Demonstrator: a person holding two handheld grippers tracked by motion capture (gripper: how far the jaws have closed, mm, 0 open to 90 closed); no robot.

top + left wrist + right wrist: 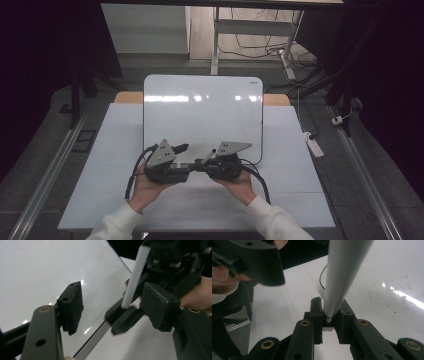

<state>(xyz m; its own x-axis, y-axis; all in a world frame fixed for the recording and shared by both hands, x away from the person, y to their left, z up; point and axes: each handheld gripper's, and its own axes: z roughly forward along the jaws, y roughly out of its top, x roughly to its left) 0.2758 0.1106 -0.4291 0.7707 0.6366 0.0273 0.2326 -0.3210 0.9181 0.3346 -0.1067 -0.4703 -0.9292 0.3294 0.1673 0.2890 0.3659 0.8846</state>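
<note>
Overhead view; two close whiteboard (202, 112) views

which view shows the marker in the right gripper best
The left gripper view: the white marker shows side-on, its end seated in the right gripper. The right gripper view shows it close but foreshortened; the high view shows a small dark-tipped stick.

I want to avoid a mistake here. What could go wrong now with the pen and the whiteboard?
1. The right gripper pinches the white pen only at its end, so the long shaft may tilt or slip.
2. The left gripper stands open very near the pen; a small move could knock it.
3. Both grippers hang over the whiteboard's near edge, so a dropped pen might roll off onto the table.
</note>
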